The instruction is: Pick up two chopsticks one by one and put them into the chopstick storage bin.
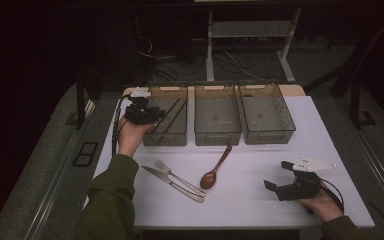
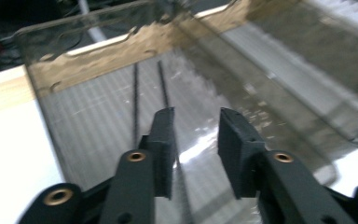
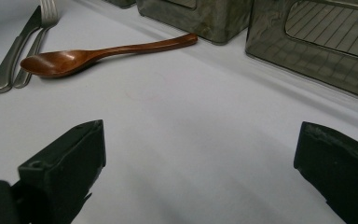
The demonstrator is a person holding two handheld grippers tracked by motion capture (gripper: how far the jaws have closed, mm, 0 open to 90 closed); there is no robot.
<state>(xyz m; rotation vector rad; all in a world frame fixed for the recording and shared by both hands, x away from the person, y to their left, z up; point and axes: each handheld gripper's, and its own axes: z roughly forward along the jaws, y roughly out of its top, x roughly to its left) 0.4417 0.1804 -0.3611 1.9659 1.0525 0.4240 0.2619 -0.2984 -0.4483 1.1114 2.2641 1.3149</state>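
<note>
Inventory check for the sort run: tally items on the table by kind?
Bins: 3 (left, middle, right)
Chopsticks: 2, in the left bin
Fork: 1
Knife: 1
Spoon: 1
Total: 8

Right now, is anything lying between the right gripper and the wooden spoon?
Nothing visible. The right gripper is open above bare white table, and the wooden spoon lies ahead with no object between.
</note>
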